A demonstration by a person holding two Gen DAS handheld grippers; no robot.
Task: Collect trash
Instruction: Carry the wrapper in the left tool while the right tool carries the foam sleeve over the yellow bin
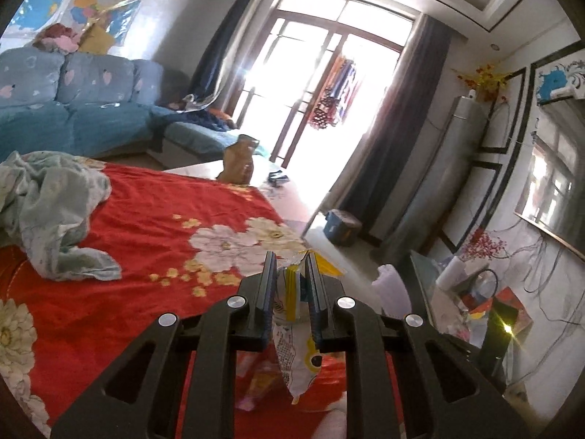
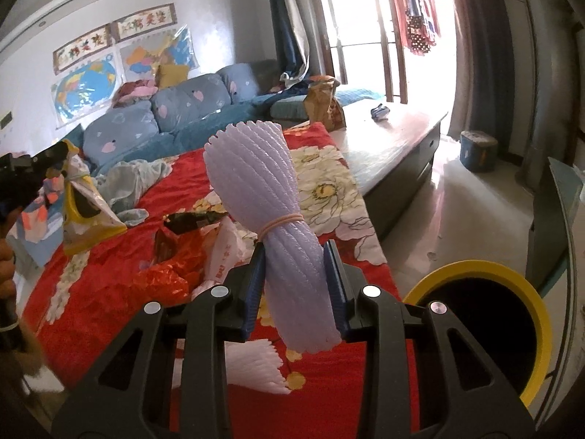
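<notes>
right wrist, tool (image 2: 296, 256) gripping foam net (image 2: 256, 179)

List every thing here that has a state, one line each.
Left gripper: shut on the snack wrapper.
Snack wrapper: held, hanging over the red blanket.
Right gripper: shut on the foam net.
Foam net: held, bound with a rubber band.
Bin: open.
Orange bag: crumpled on the blanket.
</notes>
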